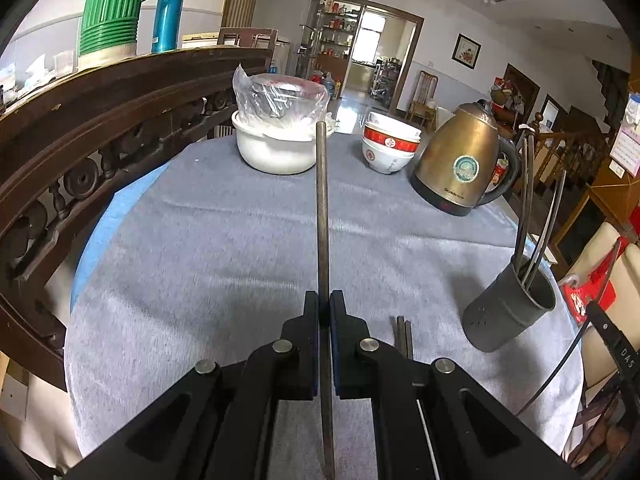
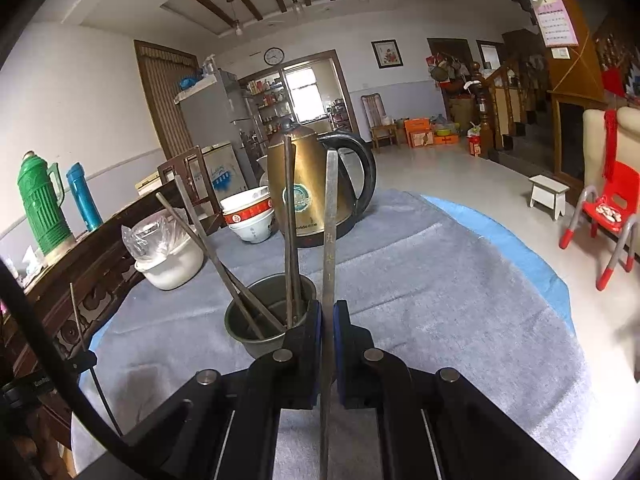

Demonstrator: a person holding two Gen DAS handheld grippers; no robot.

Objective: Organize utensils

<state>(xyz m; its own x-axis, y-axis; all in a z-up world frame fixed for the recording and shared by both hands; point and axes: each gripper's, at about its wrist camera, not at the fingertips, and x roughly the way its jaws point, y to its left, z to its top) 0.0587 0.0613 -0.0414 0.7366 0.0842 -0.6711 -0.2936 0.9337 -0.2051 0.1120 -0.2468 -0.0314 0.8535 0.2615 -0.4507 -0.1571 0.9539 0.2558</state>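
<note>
Left wrist view: the left tongs (image 1: 325, 300) are clenched on a dark chopstick (image 1: 322, 208), which runs up the middle of the frame, held near mid-length. Two more chopsticks (image 1: 404, 336) lie on the grey-clothed worktop (image 1: 200, 240), just right of the tongs. At lower right the grey utensil holder (image 1: 510, 312) already carries several chopsticks.

Right wrist view: the holder (image 2: 256, 332) sits left of centre, touching or just beside the tongs; contact cannot be confirmed. The right tongs (image 2: 327, 312) grasp a metal chopstick (image 2: 331, 216) upright at centre frame.

Handling judgement: each chopstick is light, rigid and slim. The metal one is probably slippery. Grip mid-shaft, squarely between the pads, to prevent pivoting.
</note>
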